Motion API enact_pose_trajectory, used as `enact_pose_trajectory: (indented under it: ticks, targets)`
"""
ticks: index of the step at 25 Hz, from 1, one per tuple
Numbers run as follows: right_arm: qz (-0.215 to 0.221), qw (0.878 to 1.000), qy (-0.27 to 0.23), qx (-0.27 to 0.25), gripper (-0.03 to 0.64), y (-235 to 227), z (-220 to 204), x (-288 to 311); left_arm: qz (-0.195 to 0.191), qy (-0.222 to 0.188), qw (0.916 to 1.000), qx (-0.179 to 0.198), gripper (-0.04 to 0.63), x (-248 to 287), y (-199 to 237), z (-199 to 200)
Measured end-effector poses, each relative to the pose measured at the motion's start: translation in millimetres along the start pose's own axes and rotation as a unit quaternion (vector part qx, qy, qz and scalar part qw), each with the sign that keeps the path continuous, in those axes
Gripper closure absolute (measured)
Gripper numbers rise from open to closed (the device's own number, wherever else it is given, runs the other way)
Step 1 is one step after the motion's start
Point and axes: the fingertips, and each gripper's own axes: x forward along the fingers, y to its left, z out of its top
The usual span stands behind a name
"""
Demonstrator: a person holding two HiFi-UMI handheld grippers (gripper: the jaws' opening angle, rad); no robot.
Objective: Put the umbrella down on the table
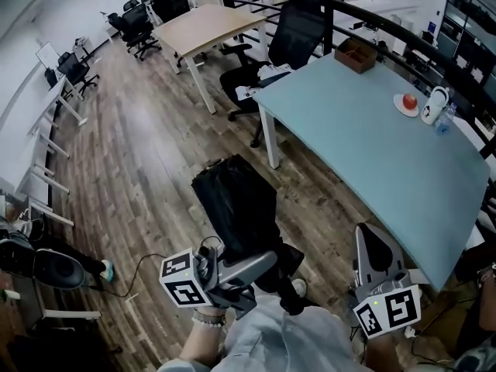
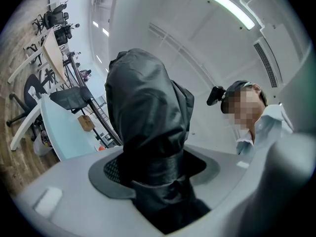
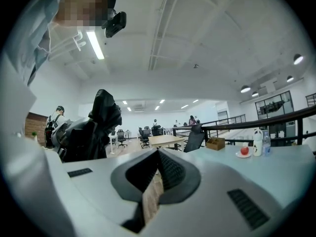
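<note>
A folded black umbrella point(image 1: 236, 208) stands upright over the wooden floor, left of the pale green table point(image 1: 372, 146). My left gripper point(image 1: 267, 266) is shut on the umbrella's lower part. In the left gripper view the umbrella point(image 2: 143, 112) fills the gap between the jaws of the left gripper point(image 2: 153, 177), and the table point(image 2: 64, 137) lies off to the left. My right gripper point(image 1: 370, 242) is beside the table's near edge, its jaws together and holding nothing. In the right gripper view, the right gripper point(image 3: 158, 154) points level with the tabletop point(image 3: 276, 162), and the umbrella point(image 3: 98, 122) is at the left.
At the table's far right are a red apple on a plate point(image 1: 408, 101), a white jug point(image 1: 435, 105) and a water bottle point(image 1: 445, 118). A wooden box point(image 1: 356, 54) sits at its far end. A black office chair point(image 1: 291, 37) and a wooden table point(image 1: 209, 25) stand beyond. A dark railing runs behind.
</note>
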Motion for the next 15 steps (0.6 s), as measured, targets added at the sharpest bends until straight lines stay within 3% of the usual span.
enact_pose_trajectory:
  ticks: [9, 15]
  targets:
    - [-0.037, 0.999, -0.011, 0.007, 0.624, -58.9, 0.3, 0.0, -0.041, -0.013, 0.9989, -0.017, 0.318, 48.6, 24.0, 5.0]
    - [-0.074, 0.997, -0.016, 0.002, 0.624, -87.2, 3.1, -17.4, -0.058, 0.016, 0.9977, -0.031, 0.318, 82.1, 27.9, -4.8]
